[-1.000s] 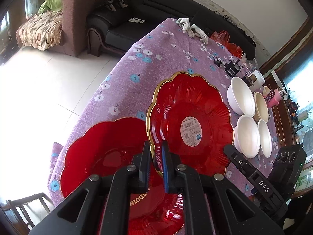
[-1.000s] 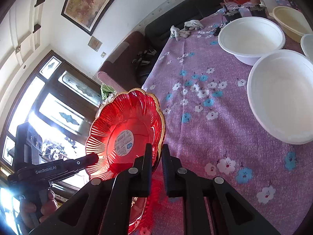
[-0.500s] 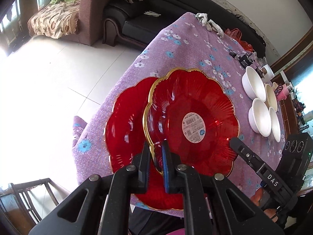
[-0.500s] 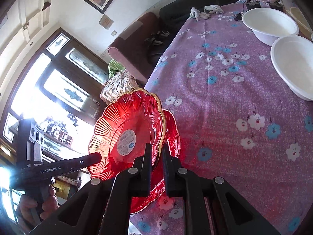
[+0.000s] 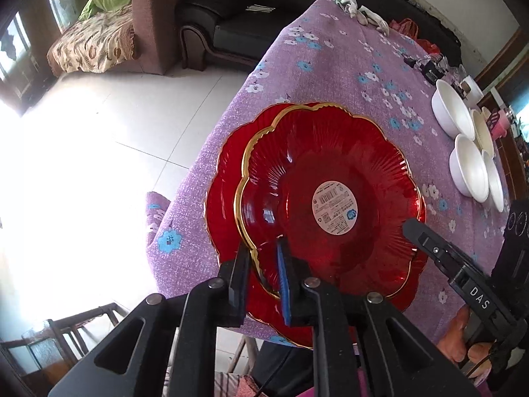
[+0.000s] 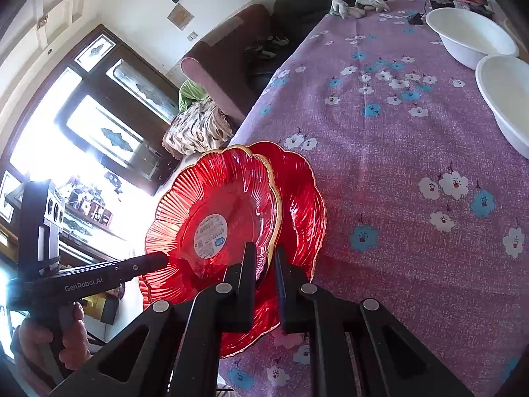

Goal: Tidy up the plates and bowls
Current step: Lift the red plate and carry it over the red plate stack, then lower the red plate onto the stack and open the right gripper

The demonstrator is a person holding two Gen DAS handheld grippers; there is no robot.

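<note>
A red translucent plate with a scalloped, gold-edged rim and fine radial ribs is seen at the centre of the left wrist frame, a round white barcode label stuck at its middle. Its near rim is pinched between the narrowly parted fingers of the left gripper, whose inner pads are blue. The same plate is gripped at its opposite rim by the right gripper, its jaws likewise drawn in close on the edge. A second red plate of the same flower shape lies directly beneath, flat on the purple flowered tablecloth at the near corner of the table; part of its rim shows at the left of the upper plate. Whether the two plates touch cannot be told. Smooth white bowls are grouped at the right edge of the left wrist frame, well apart from the plates. Pale gloves rest at the cloth's far end, and a dark sofa stands at upper centre
</note>
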